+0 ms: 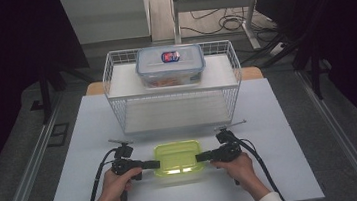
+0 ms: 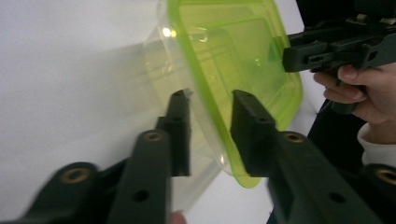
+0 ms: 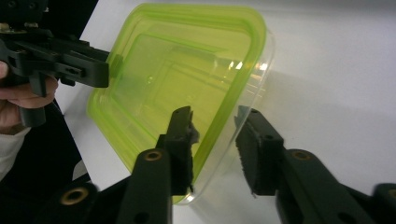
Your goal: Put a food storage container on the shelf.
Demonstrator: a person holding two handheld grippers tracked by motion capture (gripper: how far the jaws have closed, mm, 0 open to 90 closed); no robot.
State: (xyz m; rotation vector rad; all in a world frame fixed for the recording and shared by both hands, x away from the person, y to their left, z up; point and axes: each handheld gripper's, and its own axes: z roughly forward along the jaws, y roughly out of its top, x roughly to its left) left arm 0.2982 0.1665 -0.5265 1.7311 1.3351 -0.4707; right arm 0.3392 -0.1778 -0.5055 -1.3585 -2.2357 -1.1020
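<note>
The white counter [image 1: 284, 170] lay under a dim room. Near its front edge sat the green-lidded box [image 1: 177, 157]. The left gripper [image 1: 148, 164] and right gripper [image 1: 203, 156] had their jaws around its short ends; whether they pinched, I could not tell. It looked light, stiff and slippery, best held by the rim. Farther back stood a wire rack [image 1: 115, 87] with another box [image 1: 170, 66].

Bench [image 1: 279, 120]: lidded tub [image 1: 178, 157] at the near middle, resting on the surface. Left claw [image 1: 154, 164] at the tub's left end, right claw [image 1: 200, 156] at its right end, each with one jaw over the lid and one under the rim. Behind the tub: wire rack [image 1: 114, 82], two tiers. On its upper tier, centred: lidded box [image 1: 170, 66].
</note>
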